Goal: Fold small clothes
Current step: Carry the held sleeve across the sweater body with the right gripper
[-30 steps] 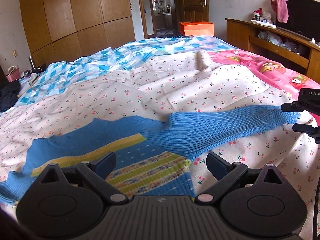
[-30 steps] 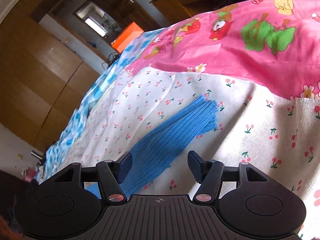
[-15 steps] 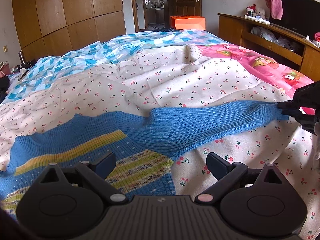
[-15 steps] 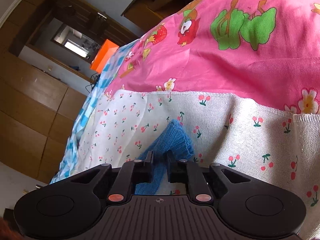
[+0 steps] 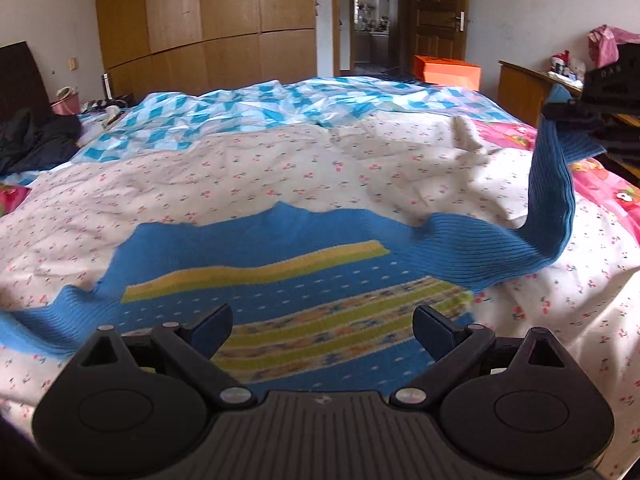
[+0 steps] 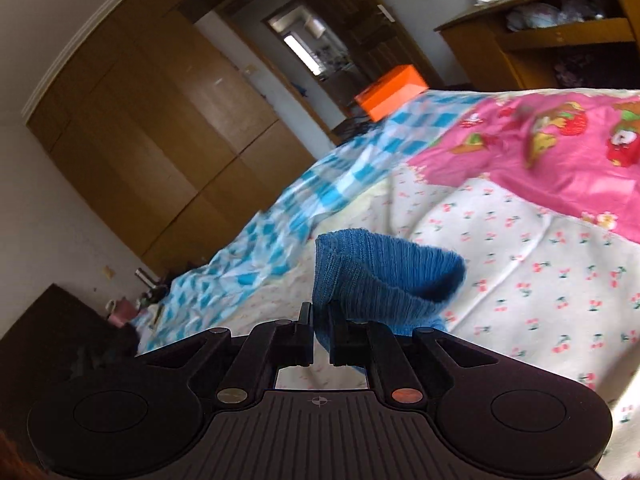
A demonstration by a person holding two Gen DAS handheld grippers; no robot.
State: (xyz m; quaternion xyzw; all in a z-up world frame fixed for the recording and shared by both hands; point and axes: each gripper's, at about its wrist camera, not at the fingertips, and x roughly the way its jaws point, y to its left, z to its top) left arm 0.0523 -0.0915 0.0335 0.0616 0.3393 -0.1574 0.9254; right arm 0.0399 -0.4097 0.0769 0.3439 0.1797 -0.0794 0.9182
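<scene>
Nearest the left-wrist camera, the left gripper (image 5: 322,330) hovers with its jaws wide and nothing between them, just above the lower part of the blue sweater (image 5: 280,276), which lies flat on the cherry-print bedspread (image 5: 240,176) with its yellow band and striped pattern facing up. The sweater's body is the landmark here: its left sleeve trails off toward the near-left edge of the bed, untouched, while the right sleeve (image 5: 552,200) no longer lies stretched out beside it as it did a second ago — it now rises steeply from the shoulder, its cuff pinched by the right gripper (image 5: 576,114) high above the bedding on the sweater's right. From the right wrist, the right gripper (image 6: 320,336) has its jaws narrowed onto the knit, and the cuff (image 6: 384,276) bulges open just past the fingertips; a second ago those jaws stood wide over the flat sleeve. So the grasp and lift are done, and the likely next move is to carry the sleeve across onto the sweater's chest — the first fold. Beyond the sweater lie the blue-checked quilt (image 5: 248,112) and the pink cartoon sheet (image 6: 540,148); farthest off, an orange box (image 5: 448,72) and the wooden wardrobe (image 5: 208,28).
</scene>
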